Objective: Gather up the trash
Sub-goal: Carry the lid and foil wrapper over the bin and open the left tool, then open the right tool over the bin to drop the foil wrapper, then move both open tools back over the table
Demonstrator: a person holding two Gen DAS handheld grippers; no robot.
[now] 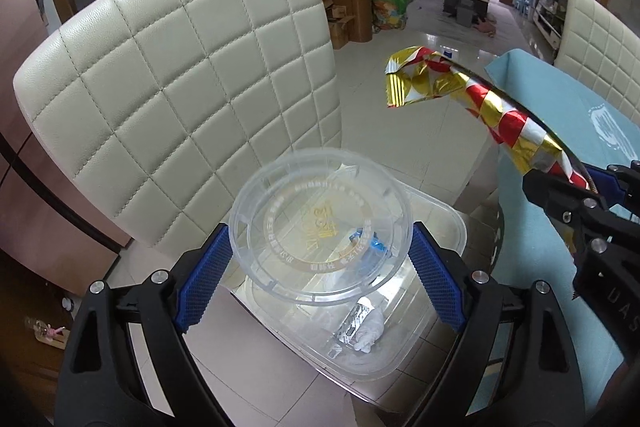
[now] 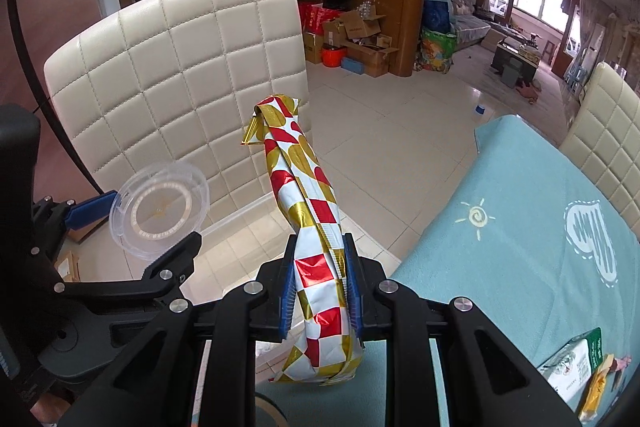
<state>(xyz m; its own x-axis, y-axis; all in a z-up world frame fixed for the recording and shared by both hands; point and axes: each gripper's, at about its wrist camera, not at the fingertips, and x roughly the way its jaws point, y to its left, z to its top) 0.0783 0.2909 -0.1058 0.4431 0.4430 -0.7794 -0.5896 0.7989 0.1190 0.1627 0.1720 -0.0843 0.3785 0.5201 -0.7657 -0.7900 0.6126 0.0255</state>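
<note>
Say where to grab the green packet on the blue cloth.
Probably best to pinch the green packet at its left edge, coming from above-left over bare cloth. It lies flat, so only an edge will fit between the jaws, and a yellow packet lies against its right side.

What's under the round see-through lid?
Below the round clear lid, held between the left gripper pads, sits a clear plastic bin. Inside lie crumpled white paper and a blue scrap. The lid blurs whatever lies deeper.
</note>
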